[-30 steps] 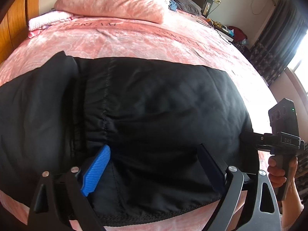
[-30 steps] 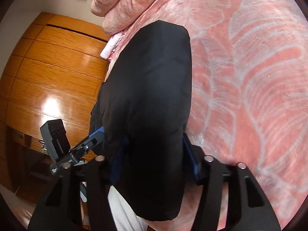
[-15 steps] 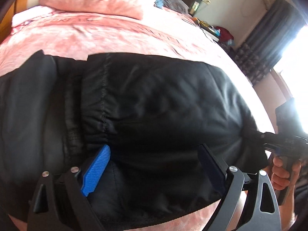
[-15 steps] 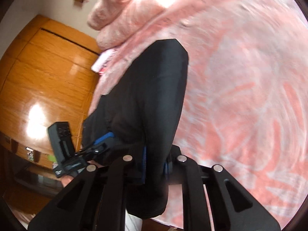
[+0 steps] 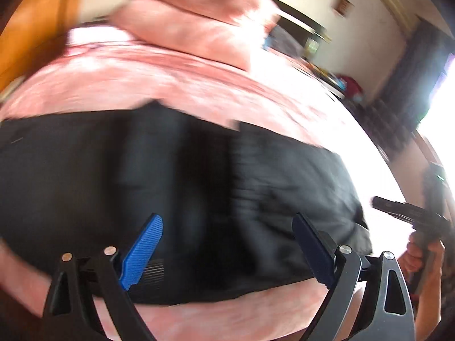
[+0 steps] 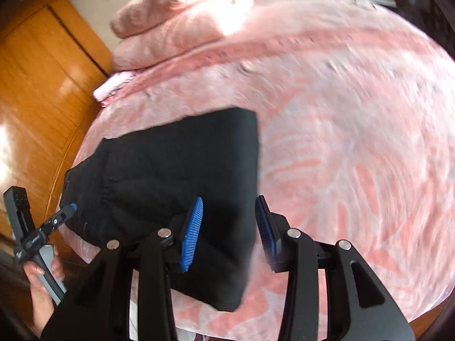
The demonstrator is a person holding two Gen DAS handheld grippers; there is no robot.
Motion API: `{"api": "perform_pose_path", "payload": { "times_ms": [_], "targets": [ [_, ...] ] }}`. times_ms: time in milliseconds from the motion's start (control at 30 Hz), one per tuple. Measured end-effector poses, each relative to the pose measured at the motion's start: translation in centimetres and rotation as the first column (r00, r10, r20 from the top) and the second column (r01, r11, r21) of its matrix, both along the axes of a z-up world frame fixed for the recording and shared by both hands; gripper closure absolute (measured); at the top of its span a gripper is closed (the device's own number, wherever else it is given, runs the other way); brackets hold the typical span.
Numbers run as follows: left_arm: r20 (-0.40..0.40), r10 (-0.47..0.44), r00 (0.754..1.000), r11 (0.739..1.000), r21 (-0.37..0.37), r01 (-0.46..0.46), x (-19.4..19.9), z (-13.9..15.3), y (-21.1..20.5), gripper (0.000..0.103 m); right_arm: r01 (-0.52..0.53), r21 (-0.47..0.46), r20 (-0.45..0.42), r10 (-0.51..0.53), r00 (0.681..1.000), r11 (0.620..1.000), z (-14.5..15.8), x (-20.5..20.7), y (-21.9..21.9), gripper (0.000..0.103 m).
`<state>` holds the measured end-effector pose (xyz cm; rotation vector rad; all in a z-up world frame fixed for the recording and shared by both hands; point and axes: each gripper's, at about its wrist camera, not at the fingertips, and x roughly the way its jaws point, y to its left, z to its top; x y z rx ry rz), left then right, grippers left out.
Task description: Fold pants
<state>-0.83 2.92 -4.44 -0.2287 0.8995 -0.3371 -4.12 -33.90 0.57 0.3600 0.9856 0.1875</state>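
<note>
Black folded pants point(image 6: 176, 170) lie on pink bedspread point(image 6: 355, 142); right gripper point(image 6: 230, 227) just reopened, empty; left gripper point(image 5: 227, 244) spread wide, empty

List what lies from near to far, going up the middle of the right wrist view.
right gripper → folded black pants → pink bedspread → pink pillows

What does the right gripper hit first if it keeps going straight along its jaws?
Most likely the folded black pants lying on the pink bedspread. The right gripper has just been opening, nothing pinched between its jaws, and the pants' right edge sits directly ahead. Depth is unclear.
</note>
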Motion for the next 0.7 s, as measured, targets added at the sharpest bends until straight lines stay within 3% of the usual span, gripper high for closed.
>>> {"api": "perform_pose_path", "payload": {
  "times_ms": [133,233,333,533,700],
  "targets": [
    [-0.043,0.193,0.98,0.981,-0.008,-0.194,-1.0,-0.4,7.4,0.01,-0.143,0.034,0.031,0.142,0.989,0.989,1.3,0.9,5.7,0.064],
    [-0.072,0.326,0.943,0.944,-0.018,-0.328,-2.2,-1.1,12.7,0.01,-0.246,0.045,0.035,0.245,0.969,0.968,1.0,1.8,10.8,0.064],
    [-0.084,0.404,0.911,0.914,-0.013,-0.406,-2.7,-1.9,16.2,0.01,-0.314,0.026,0.012,0.314,0.949,0.949,0.1,2.8,15.7,0.064],
    [-0.125,0.46,0.879,0.886,-0.001,-0.464,-2.3,-4.2,20.4,0.01,-0.354,-0.059,-0.069,0.35,0.934,0.933,-3.6,3.7,20.5,0.064],
    [-0.154,0.476,0.866,0.872,-0.048,-0.488,-2.7,-5.3,22.3,0.01,-0.332,-0.018,-0.06,0.331,0.942,0.943,-2.7,3.4,19.5,0.063]
  ]
}}
